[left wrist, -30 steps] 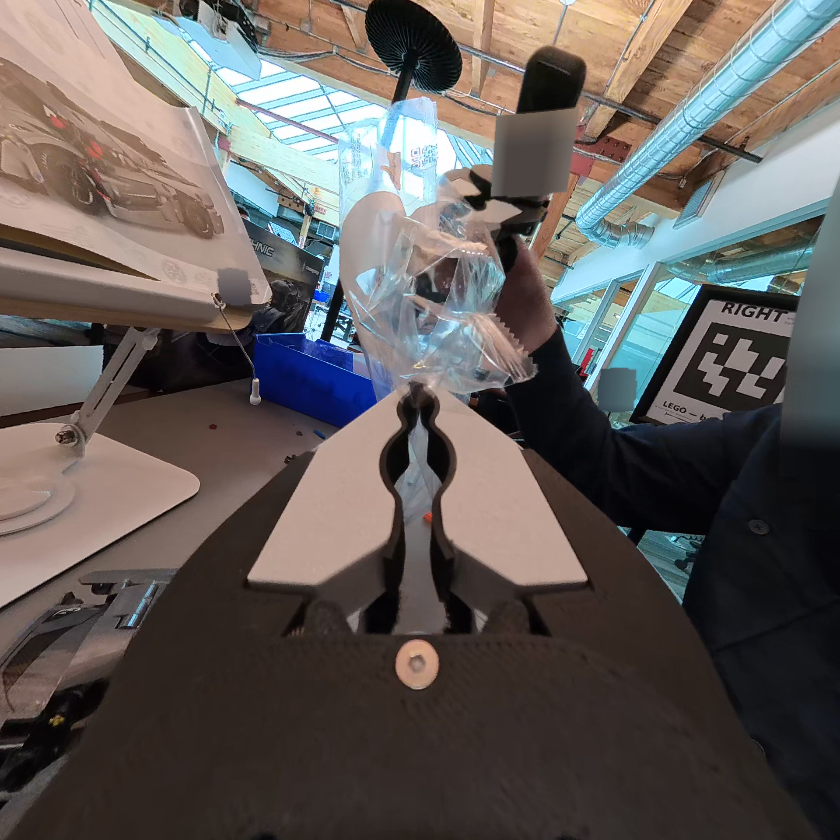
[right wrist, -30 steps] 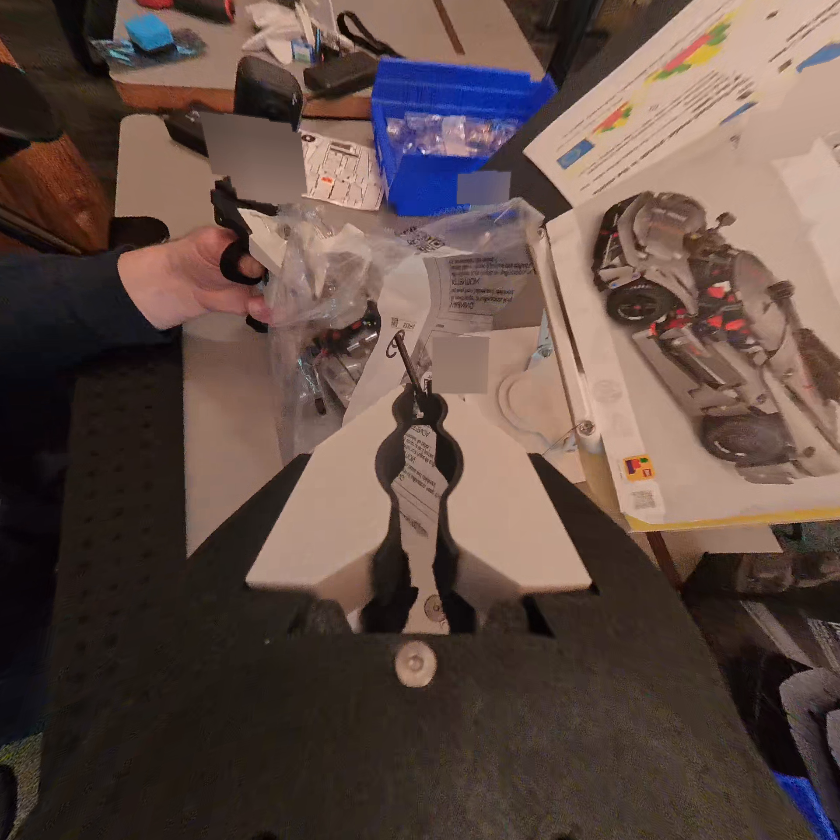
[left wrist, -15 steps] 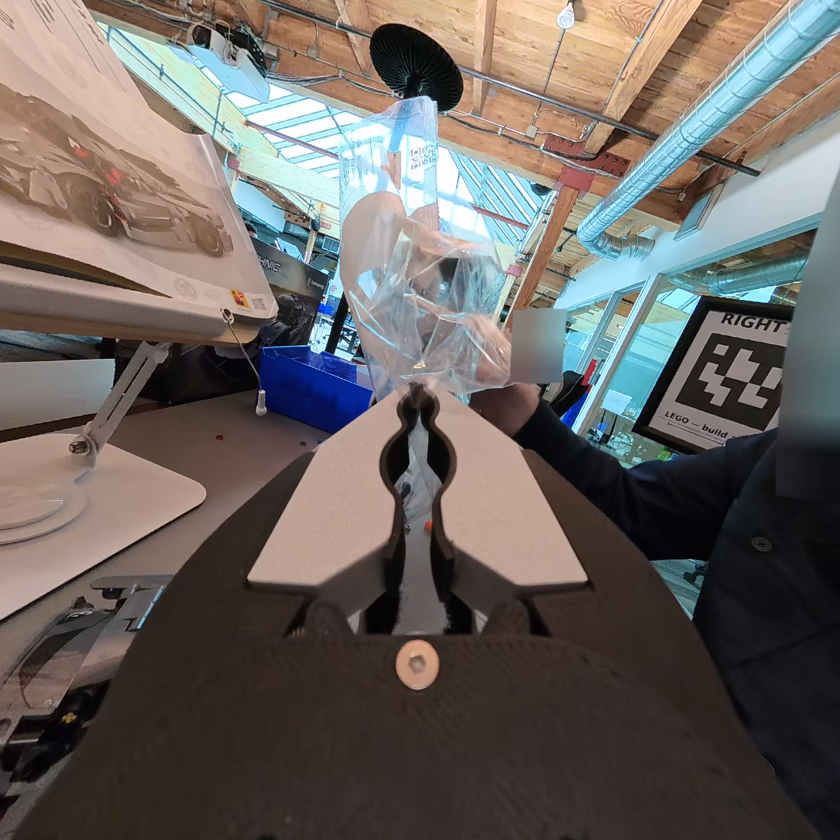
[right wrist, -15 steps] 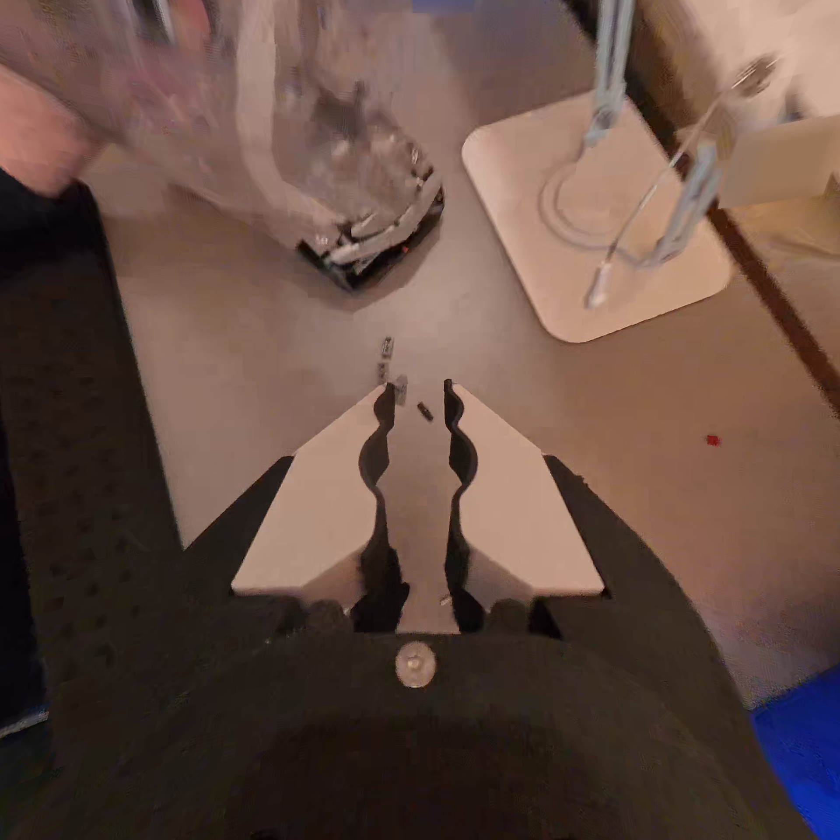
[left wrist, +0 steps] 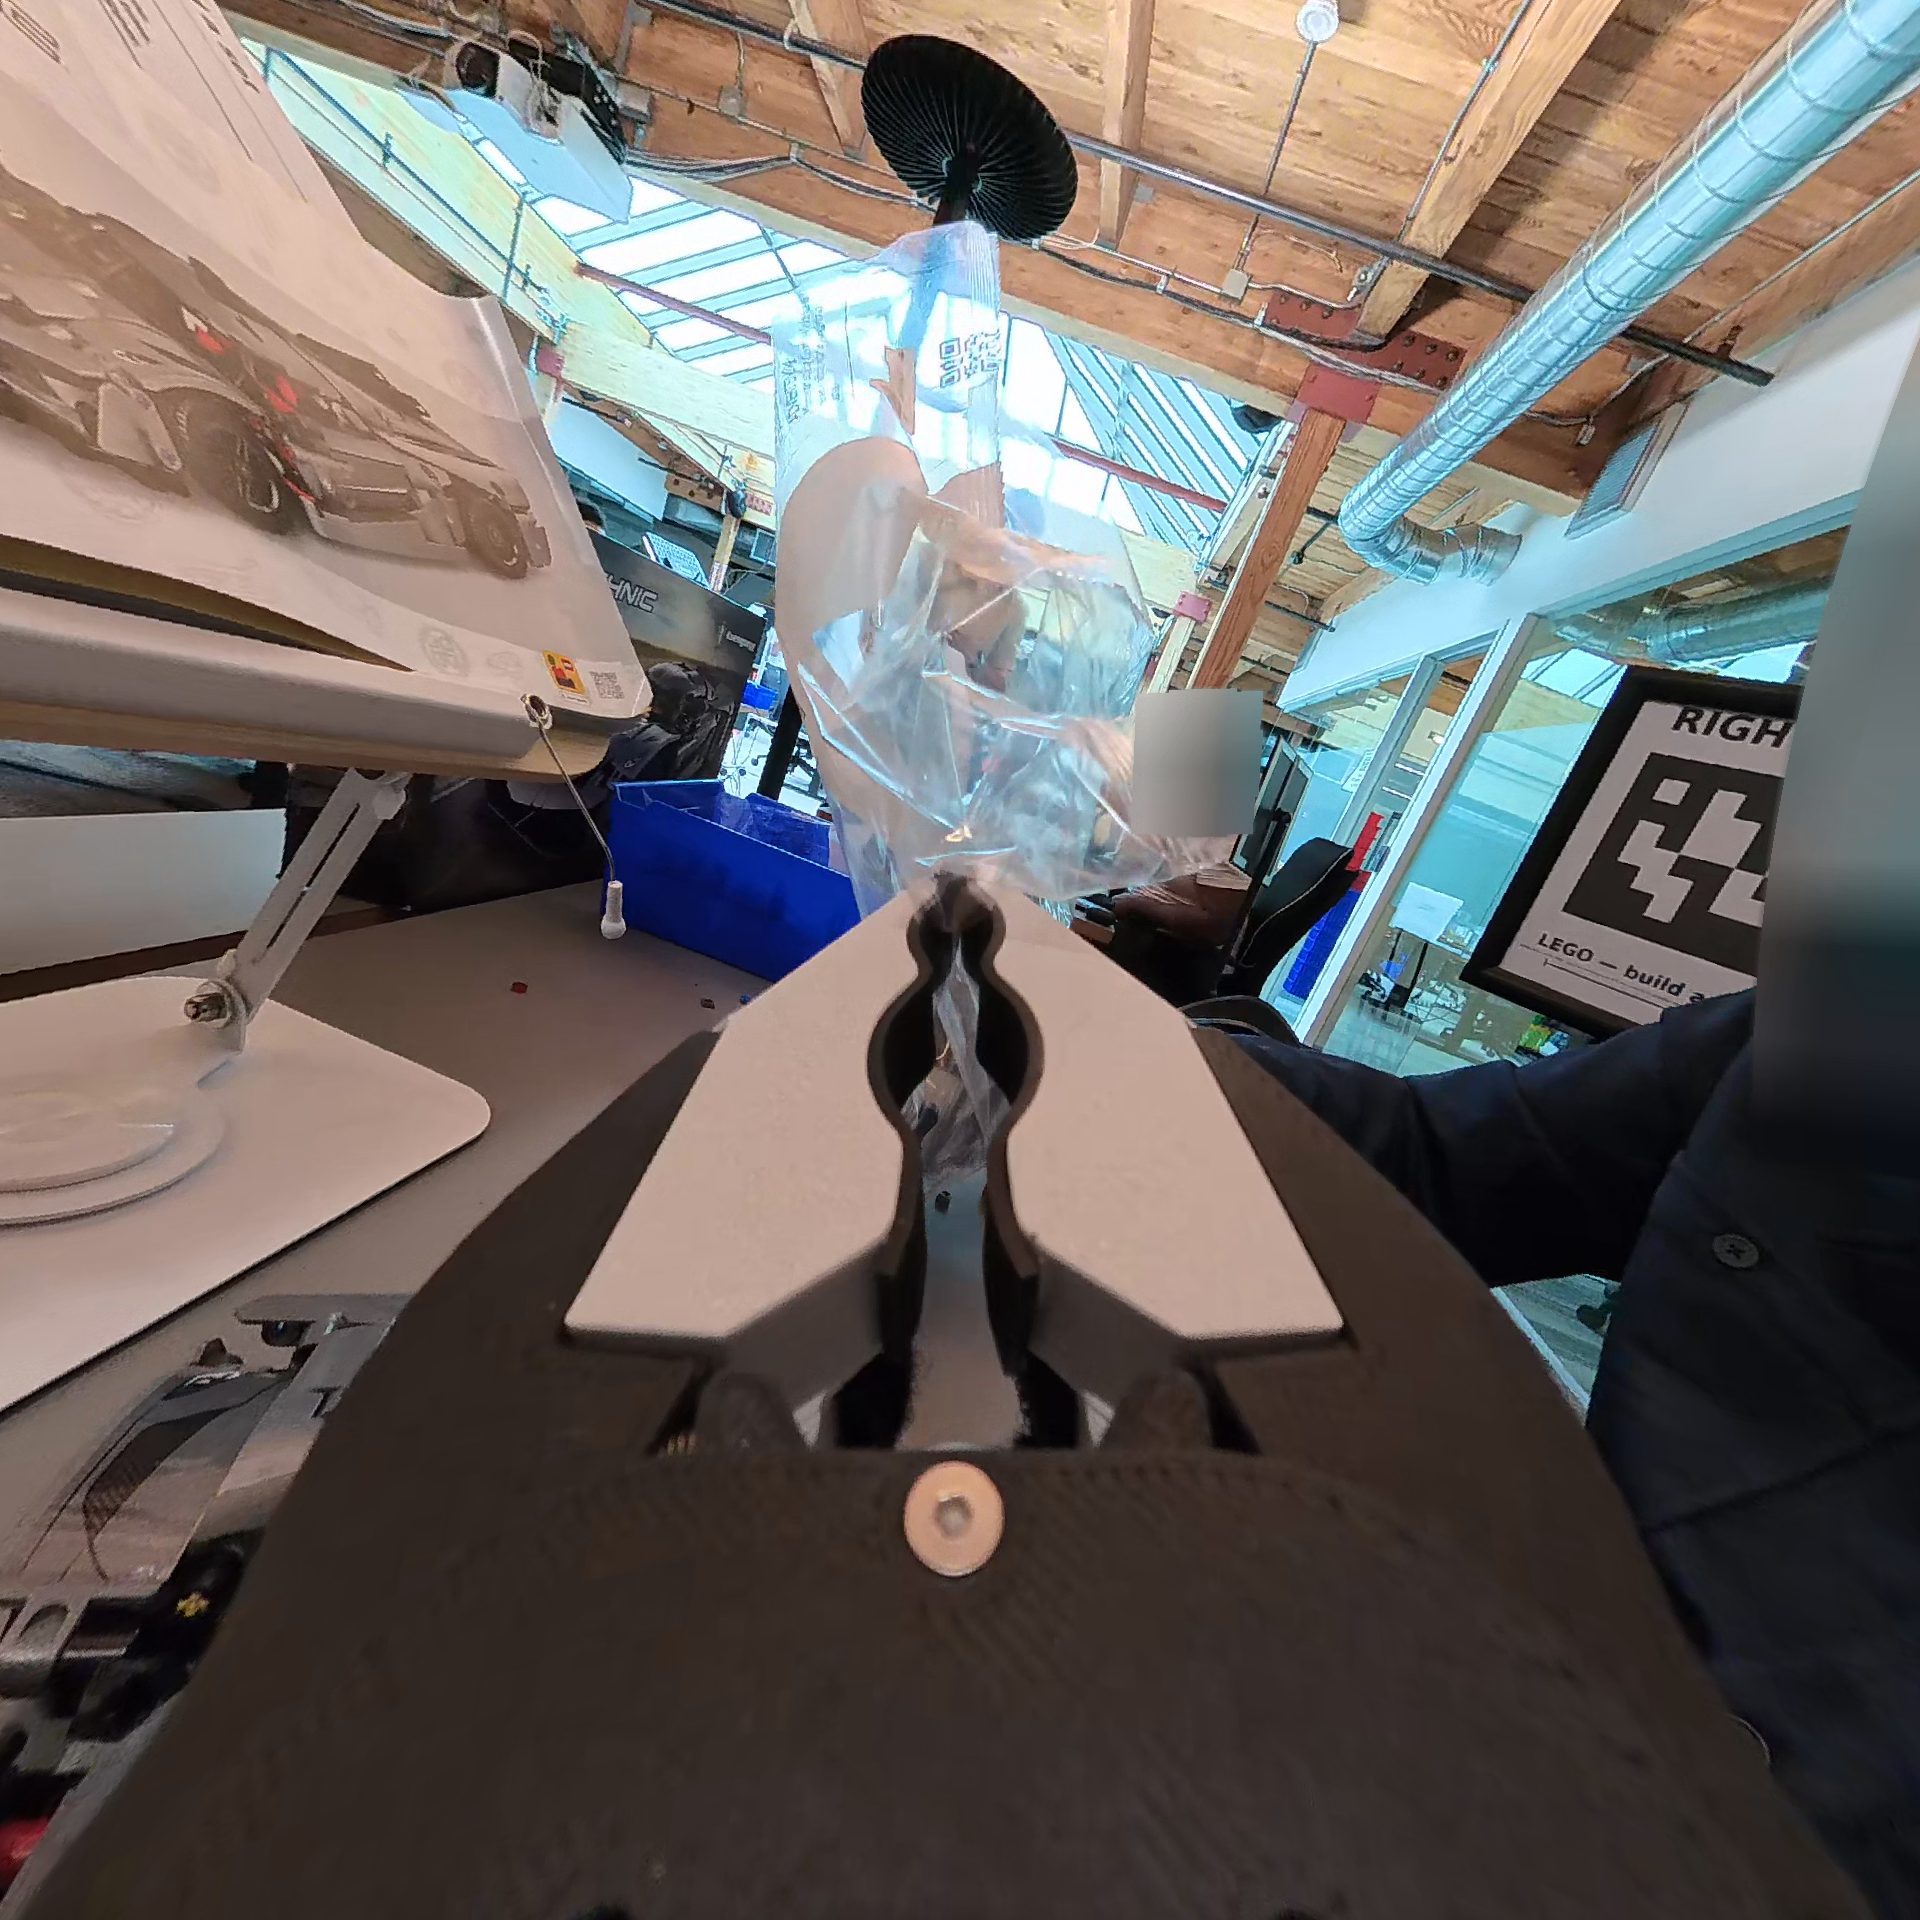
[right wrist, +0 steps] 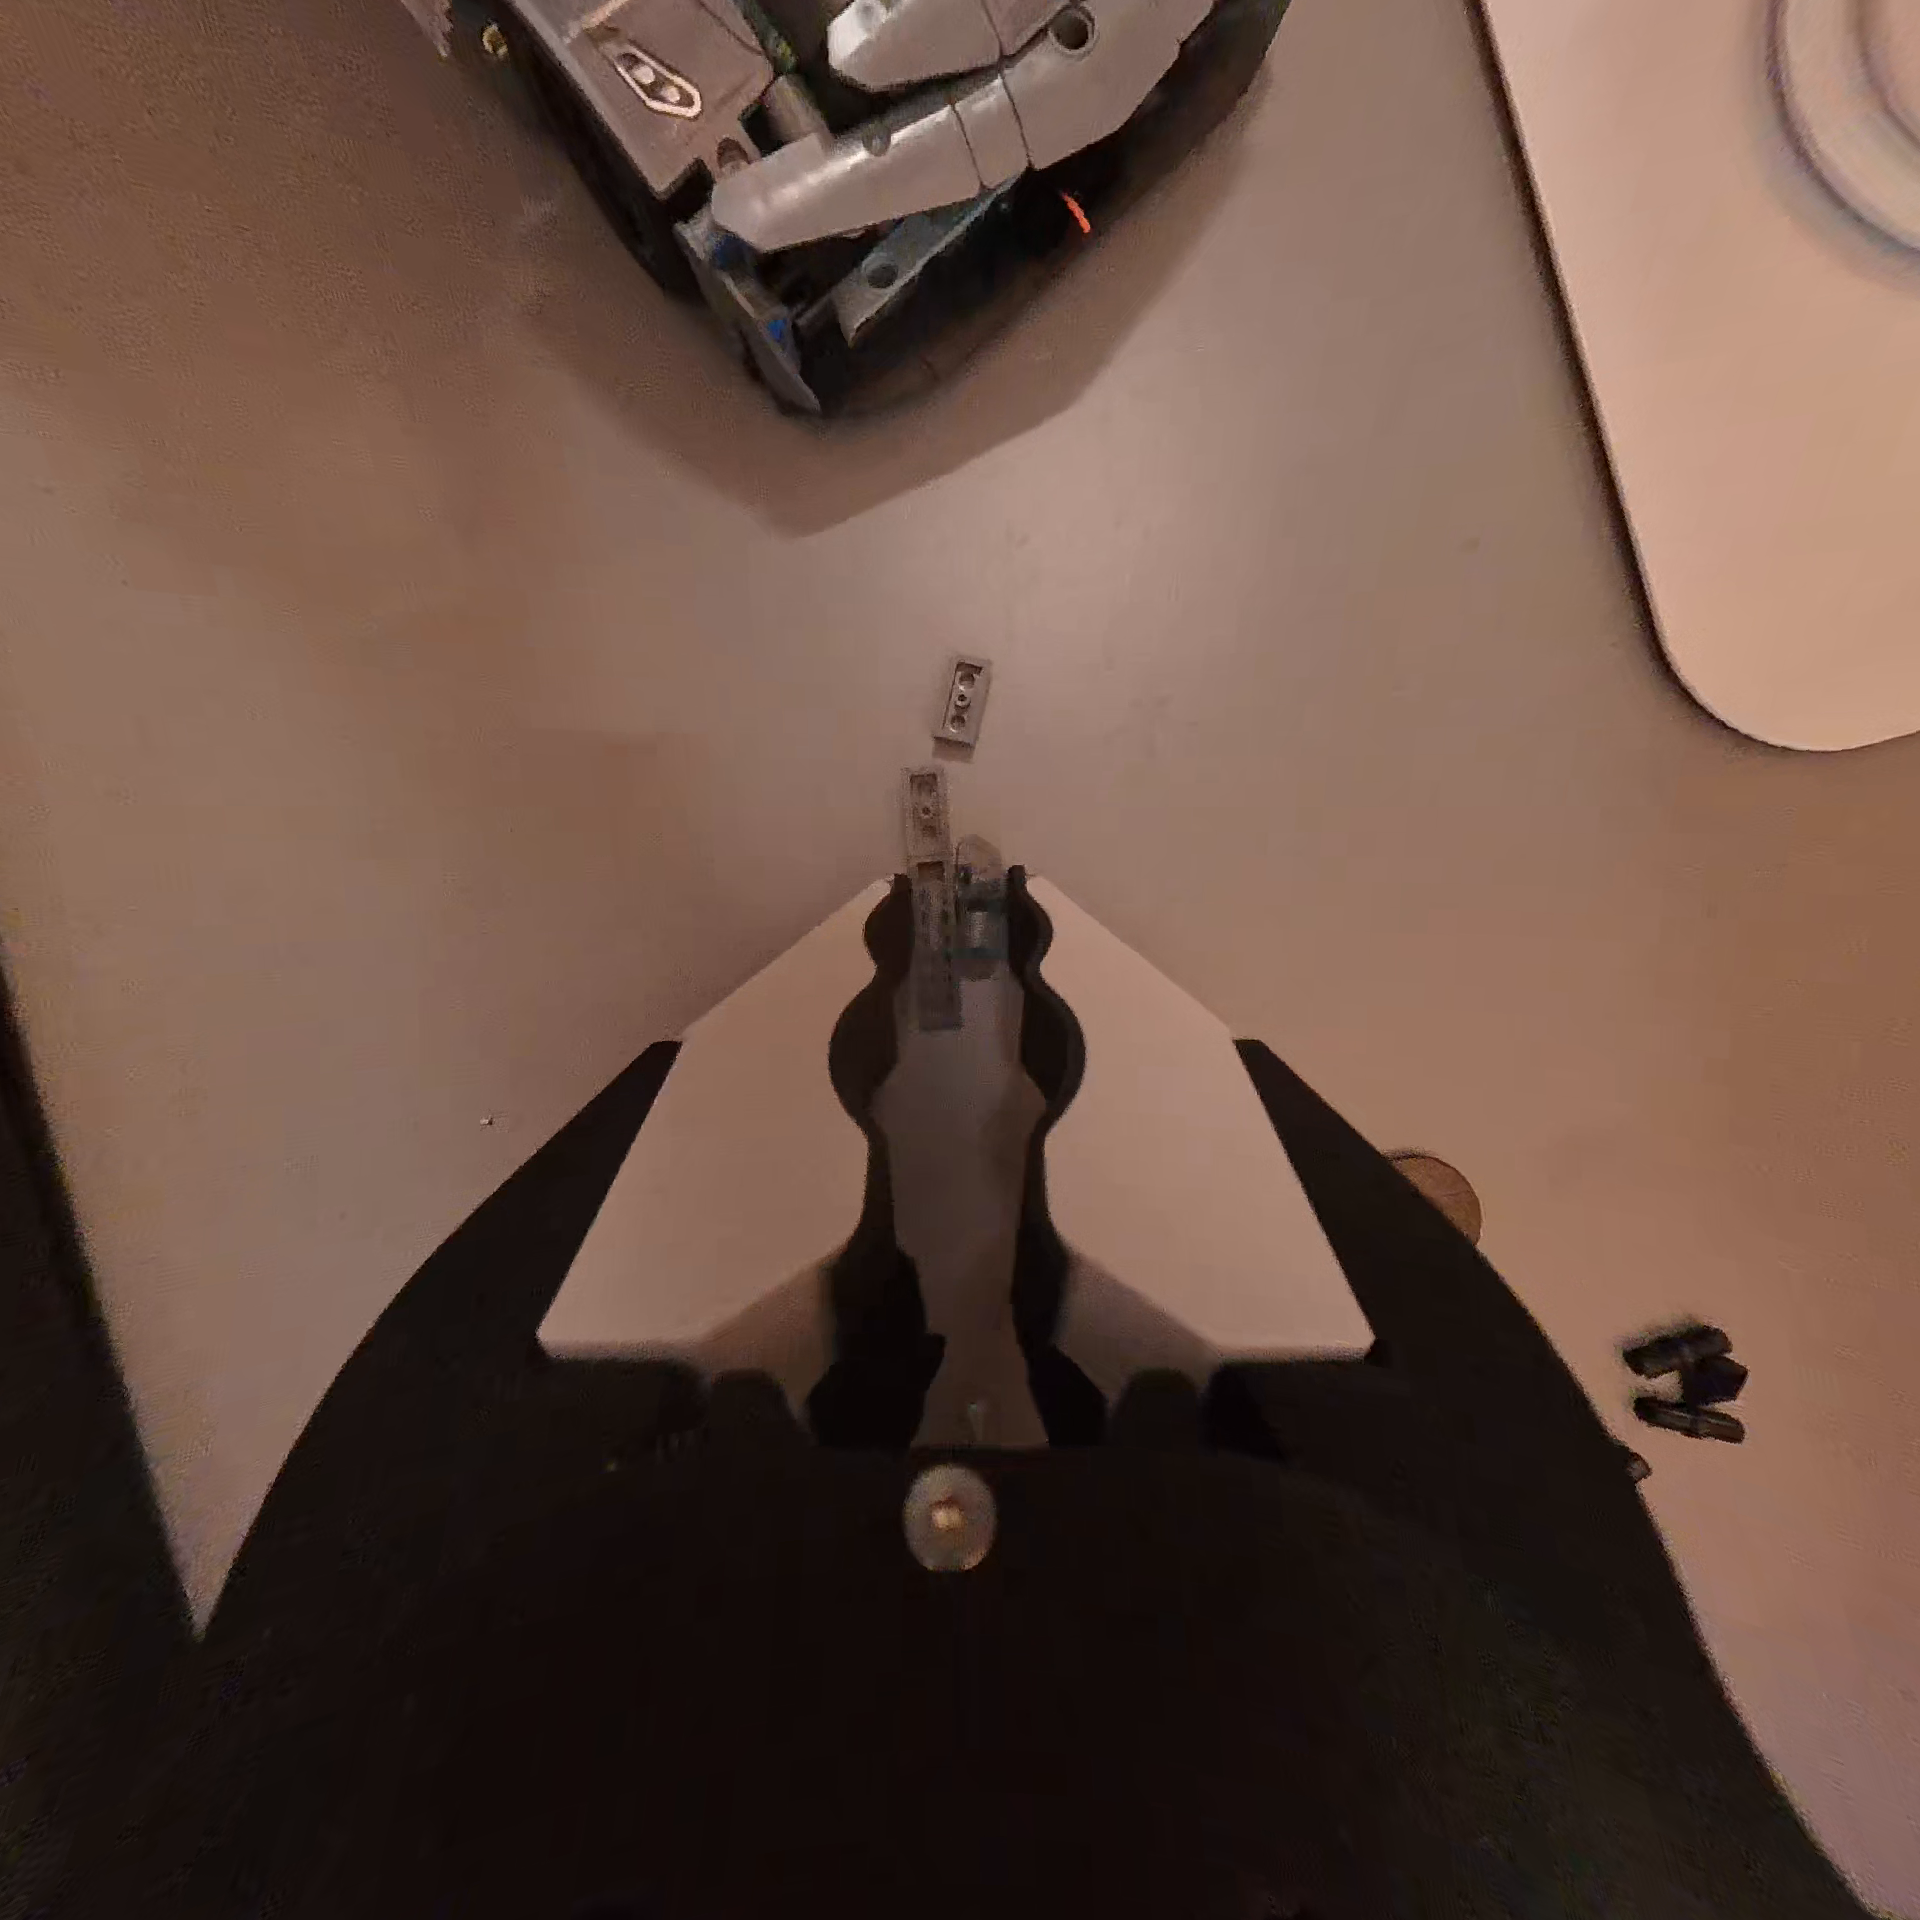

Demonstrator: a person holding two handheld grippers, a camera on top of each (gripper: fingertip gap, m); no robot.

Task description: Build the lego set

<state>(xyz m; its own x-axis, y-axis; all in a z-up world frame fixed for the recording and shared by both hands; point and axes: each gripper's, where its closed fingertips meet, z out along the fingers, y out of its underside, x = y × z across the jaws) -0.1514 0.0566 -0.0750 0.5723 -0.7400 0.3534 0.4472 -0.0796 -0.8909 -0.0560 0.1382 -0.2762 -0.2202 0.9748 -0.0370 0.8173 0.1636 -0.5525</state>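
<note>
My left gripper is shut on the neck of a clear plastic bag and holds it up above the table. My right gripper is open, pointing down close to the table. A long grey piece and a small clear piece lie between its tips. A small grey plate lies just beyond them. The partly built grey and black car sits farther ahead; it also shows in the left wrist view at the lower left.
The white base of the booklet stand is on the right; the stand holds the instruction booklet. A blue bin stands at the back. Black pins lie at the right. A person's dark sleeve is on the right. There is about 25 cm between the tips of the two grippers.
My right gripper let go of the bag, swung down to the table and moved in over the small grey pieces. My left gripper still holds the bag up.
</note>
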